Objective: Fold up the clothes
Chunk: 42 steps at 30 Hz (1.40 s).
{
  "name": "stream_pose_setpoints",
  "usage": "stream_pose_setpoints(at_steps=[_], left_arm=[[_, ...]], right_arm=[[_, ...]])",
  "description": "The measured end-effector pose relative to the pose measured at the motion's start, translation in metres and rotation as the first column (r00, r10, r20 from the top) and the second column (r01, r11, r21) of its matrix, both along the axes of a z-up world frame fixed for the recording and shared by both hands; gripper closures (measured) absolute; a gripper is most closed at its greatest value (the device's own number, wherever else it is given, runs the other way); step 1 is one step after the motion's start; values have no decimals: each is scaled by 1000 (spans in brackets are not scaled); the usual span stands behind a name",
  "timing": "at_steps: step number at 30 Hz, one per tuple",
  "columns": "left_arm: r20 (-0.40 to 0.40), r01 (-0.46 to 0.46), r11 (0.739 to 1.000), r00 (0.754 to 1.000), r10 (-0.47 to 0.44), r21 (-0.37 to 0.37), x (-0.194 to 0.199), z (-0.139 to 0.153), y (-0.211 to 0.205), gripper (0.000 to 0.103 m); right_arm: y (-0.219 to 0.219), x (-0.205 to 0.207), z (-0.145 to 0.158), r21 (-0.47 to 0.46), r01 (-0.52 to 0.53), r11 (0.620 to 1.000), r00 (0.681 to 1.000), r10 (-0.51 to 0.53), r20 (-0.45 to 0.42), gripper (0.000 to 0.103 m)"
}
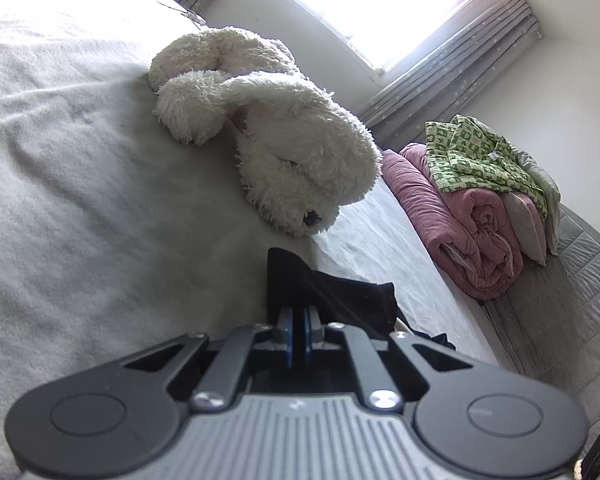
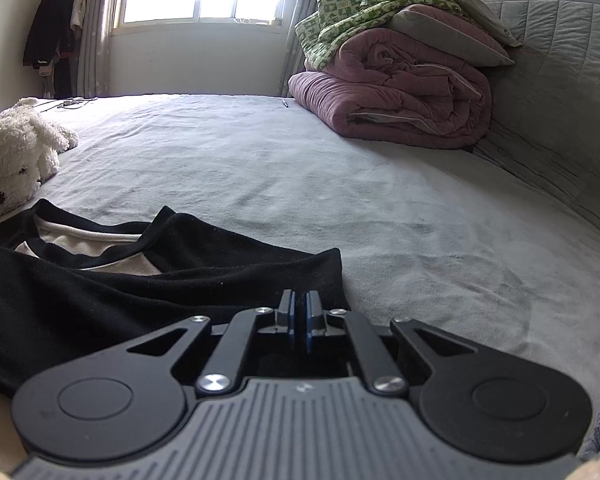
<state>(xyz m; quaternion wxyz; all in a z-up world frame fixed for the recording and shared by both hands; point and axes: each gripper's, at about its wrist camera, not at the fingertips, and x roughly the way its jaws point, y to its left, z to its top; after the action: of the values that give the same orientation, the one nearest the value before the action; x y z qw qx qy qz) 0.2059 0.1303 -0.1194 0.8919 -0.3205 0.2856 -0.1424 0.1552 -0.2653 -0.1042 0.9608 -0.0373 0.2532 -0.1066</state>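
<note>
A black garment with a pale inner lining (image 2: 100,276) lies on the grey bed sheet (image 2: 340,184). In the left wrist view my left gripper (image 1: 299,312) is shut on a fold of the black garment (image 1: 332,292), with cloth bunched past the fingertips just above the sheet. In the right wrist view my right gripper (image 2: 299,300) is shut on the garment's right edge, low on the bed. The pale lining (image 2: 100,248) shows at the neck opening.
A white plush dog (image 1: 268,128) lies on the bed just beyond the left gripper and shows at the far left in the right wrist view (image 2: 16,156). A folded pink quilt (image 2: 396,96) with green patterned cloth (image 2: 352,16) sits by the grey padded headboard (image 2: 560,80).
</note>
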Motion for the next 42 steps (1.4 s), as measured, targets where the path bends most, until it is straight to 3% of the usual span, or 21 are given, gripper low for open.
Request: stream_pose_setpoints(at_steps=[8, 11, 17, 19, 21, 23, 27, 29, 32, 37, 42], left_arm=[[20, -21, 1000, 1000, 21, -2, -4, 3, 7, 99], [17, -21, 1000, 1000, 21, 11, -4, 3, 6, 99], [2, -17, 999, 1000, 17, 31, -3, 2, 5, 96], [6, -28, 999, 1000, 28, 31, -4, 4, 6, 95], [39, -41, 998, 998, 39, 46, -9, 13, 8, 95], [89, -22, 999, 996, 19, 29, -14, 21, 10, 95], [122, 123, 992, 985, -125, 27, -14, 24, -3, 95], [84, 200, 976, 975, -207, 87, -10, 21, -18, 95], [16, 250, 947, 966, -259, 201, -5, 11, -37, 94], [9, 256, 951, 965, -261, 175, -3, 6, -33, 94], [6, 248, 957, 968, -252, 152, -2, 4, -31, 94]], right_arm=[[3, -10, 30, -79, 30, 996, 991, -20, 132, 100], [-5, 1, 24, -71, 32, 997, 995, -24, 100, 100], [-23, 21, -7, 37, 63, 997, 998, -62, -32, 98], [-20, 15, 0, 32, 77, 997, 997, -77, 0, 83], [-18, 9, 8, 30, 78, 996, 997, -79, 21, 77], [-14, 2, 16, 46, 59, 997, 997, -61, 47, 65], [3, -3, 20, 90, -44, 995, 998, 40, 40, 62], [10, 2, 14, 127, -92, 988, 996, 93, -3, 62], [14, 12, 2, 139, -108, 984, 990, 120, -79, 63], [0, 10, -2, 165, -65, 984, 991, 83, -103, 63], [-8, -11, 30, 227, -14, 974, 993, 40, -112, 60]])
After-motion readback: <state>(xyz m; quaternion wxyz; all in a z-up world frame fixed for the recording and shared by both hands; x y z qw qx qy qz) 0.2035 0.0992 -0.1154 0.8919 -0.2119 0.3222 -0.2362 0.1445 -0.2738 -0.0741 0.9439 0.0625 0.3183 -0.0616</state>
